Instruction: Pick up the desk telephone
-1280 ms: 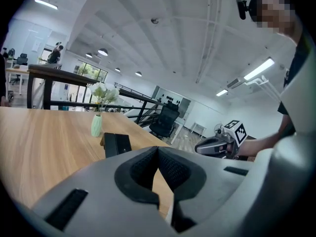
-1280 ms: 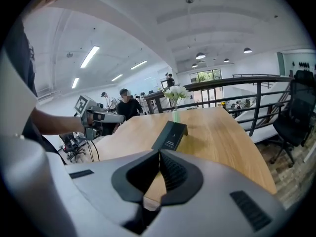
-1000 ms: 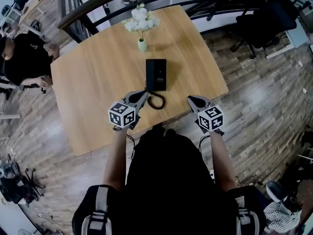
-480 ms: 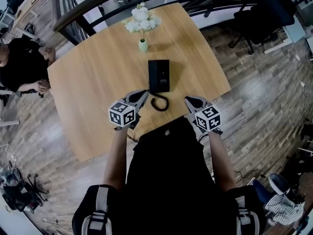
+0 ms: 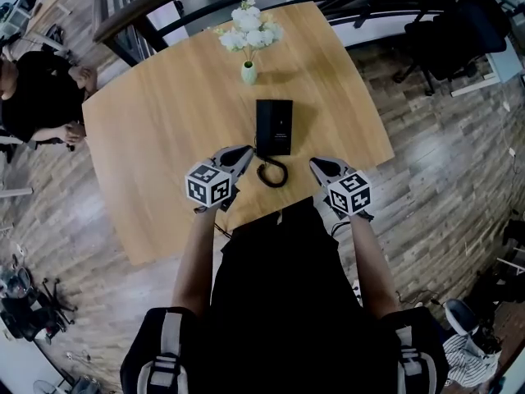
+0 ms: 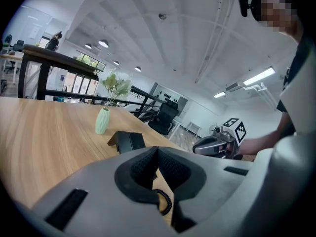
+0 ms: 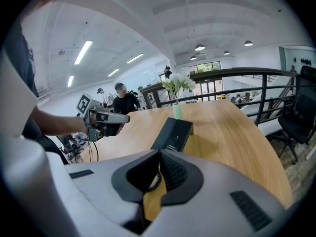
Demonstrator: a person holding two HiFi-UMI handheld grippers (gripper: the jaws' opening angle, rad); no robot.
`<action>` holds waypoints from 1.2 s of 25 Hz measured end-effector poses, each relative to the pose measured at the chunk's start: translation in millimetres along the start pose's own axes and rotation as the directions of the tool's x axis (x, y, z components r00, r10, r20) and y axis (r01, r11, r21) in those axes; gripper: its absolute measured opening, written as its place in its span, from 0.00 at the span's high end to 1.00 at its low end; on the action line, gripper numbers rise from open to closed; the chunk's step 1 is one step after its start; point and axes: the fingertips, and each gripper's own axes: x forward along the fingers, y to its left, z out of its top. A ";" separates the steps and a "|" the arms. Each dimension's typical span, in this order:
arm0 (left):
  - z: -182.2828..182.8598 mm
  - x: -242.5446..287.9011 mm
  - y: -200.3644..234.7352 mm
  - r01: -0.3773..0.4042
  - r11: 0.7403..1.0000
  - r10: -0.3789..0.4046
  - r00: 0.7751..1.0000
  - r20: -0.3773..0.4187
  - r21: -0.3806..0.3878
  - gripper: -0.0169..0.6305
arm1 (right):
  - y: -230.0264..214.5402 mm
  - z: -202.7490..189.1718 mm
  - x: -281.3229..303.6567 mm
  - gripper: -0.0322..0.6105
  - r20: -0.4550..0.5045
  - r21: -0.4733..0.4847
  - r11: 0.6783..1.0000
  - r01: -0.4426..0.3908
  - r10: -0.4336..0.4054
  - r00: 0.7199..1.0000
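The desk telephone [image 5: 274, 126] lay on the table [image 5: 164, 113], coiled cord [image 5: 285, 173] toward me. My left gripper [image 5: 244, 152] and right gripper [image 5: 317, 165] flanked that cord, both pairs of jaws together, empty.

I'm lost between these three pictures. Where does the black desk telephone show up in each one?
Head view: the telephone lies near the middle, a little above centre.
Left gripper view: it sits left of centre, a little below the middle.
Right gripper view: it sits just right of centre, a little below the middle.
Shared landmark: the pale green vase of white flowers stands just beyond the telephone in all three.
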 end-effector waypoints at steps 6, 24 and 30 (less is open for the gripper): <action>3.5 6.1 6.7 0.001 1.000 -0.001 1.000 0.006 -0.017 0.94 | -15.7 5.4 22.2 0.91 -0.004 0.016 0.999 -0.044 0.044 0.999; -36.8 58.8 63.6 -0.100 0.988 0.075 0.978 -0.197 -0.119 0.83 | -52.1 -13.2 104.7 0.75 -0.122 0.100 0.969 -0.227 0.238 0.963; -47.2 83.5 79.8 -0.105 0.982 0.063 0.966 -0.251 -0.155 0.74 | -62.2 -12.7 127.9 0.68 -0.113 0.162 0.953 -0.257 0.277 0.954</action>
